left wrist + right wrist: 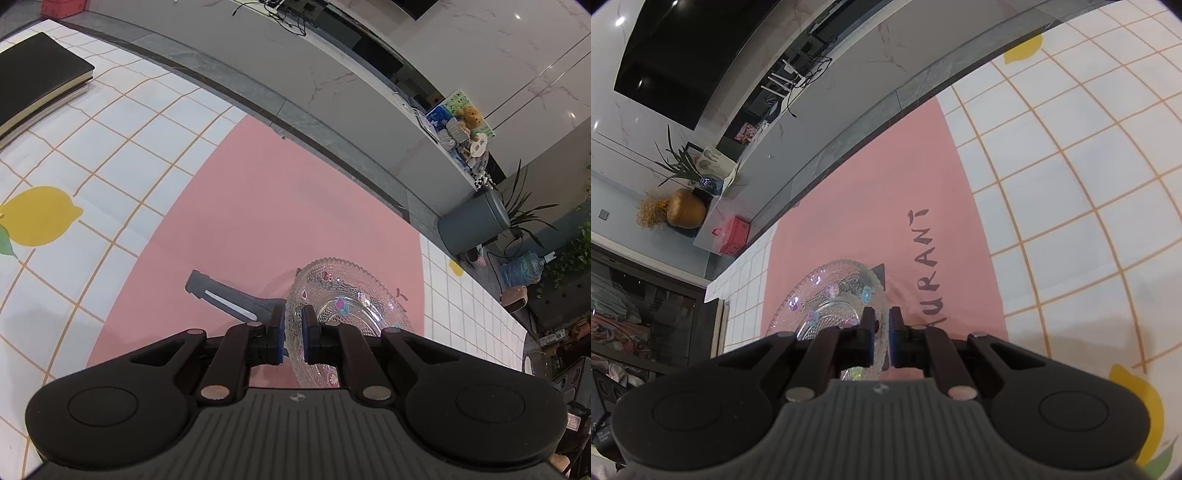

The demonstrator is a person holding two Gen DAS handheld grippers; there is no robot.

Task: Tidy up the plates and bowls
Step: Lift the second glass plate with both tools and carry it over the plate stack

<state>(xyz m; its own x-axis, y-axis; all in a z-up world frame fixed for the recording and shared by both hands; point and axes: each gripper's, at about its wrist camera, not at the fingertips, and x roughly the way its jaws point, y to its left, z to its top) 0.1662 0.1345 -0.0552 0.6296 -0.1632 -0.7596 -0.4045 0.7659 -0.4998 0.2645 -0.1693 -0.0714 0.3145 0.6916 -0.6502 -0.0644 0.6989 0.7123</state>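
The worktop carries a white checked cloth with lemon prints, and a pink mat lies across its middle, running to the far edge at 12 o'clock. A black notebook sits well apart at 10 o'clock in the left wrist view.

Each wrist view shows a clear patterned glass plate with small flower decals, gripped at its rim. I cannot tell whether this is one plate held from two sides or two separate plates. In the left wrist view the glass plate lies over the pink mat, fanning away toward 1 o'clock from the left gripper, whose fingers pinch the plate's near rim. A grey handle-like object lies on the mat just beside it at 10 o'clock.

In the right wrist view the plate spreads toward 11 o'clock from the right gripper, its fingers pinching the rim at the plate's right edge.

The mat ahead looks bare toward 12 o'clock in both views, so I judge there is room to carry or set the plate forward; the grey object is the nearest obstacle.
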